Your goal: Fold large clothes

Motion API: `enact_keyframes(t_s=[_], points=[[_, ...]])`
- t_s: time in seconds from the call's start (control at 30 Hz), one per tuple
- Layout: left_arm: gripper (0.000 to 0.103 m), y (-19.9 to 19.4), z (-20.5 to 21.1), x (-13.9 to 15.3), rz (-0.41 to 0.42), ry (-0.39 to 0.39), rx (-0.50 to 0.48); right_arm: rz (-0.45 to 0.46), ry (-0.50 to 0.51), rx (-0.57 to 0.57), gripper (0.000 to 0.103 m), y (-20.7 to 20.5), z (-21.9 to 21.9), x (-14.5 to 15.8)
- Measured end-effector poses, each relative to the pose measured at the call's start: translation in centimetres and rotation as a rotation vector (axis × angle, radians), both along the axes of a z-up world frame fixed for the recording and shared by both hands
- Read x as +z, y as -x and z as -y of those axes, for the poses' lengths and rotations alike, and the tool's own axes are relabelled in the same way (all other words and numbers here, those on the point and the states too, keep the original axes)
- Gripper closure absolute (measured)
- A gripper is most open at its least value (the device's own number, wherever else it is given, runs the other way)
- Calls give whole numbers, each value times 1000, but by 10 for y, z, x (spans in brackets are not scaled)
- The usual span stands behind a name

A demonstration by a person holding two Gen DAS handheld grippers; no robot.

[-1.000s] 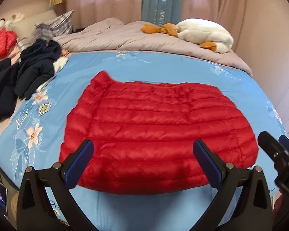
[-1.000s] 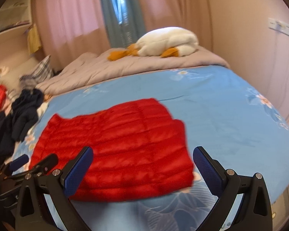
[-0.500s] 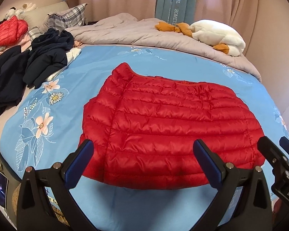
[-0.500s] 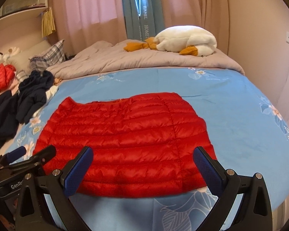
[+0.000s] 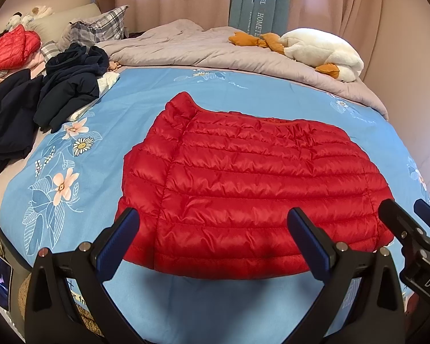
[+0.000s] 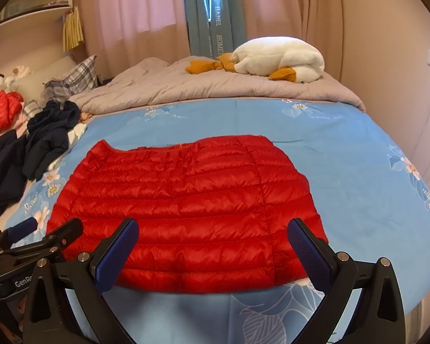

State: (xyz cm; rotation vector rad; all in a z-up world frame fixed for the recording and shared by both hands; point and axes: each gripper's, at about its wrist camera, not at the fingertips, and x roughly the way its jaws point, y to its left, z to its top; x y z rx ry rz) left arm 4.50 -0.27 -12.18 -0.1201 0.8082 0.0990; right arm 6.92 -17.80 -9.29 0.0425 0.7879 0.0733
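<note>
Tools [image 5: 212, 229] [image 6: 212, 236] gape over red jacket [image 5: 243, 183]; dark clothes [image 5: 51, 97] lie well left.

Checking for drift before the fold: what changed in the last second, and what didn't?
Both tongs swung: the left tongs panned left, the right tongs squared up on the red puffer jacket, which now sits centred. Nothing was grasped or released. Both stay open above the near hem; the jacket lies flat on the blue floral sheet as before.
</note>
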Motion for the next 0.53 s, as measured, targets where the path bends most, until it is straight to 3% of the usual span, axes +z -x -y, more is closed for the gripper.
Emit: enact_keyframes(t_s=[0.53], points=[[0, 2, 2, 2, 7, -2, -1, -3, 3, -1, 1, 0, -1, -2]])
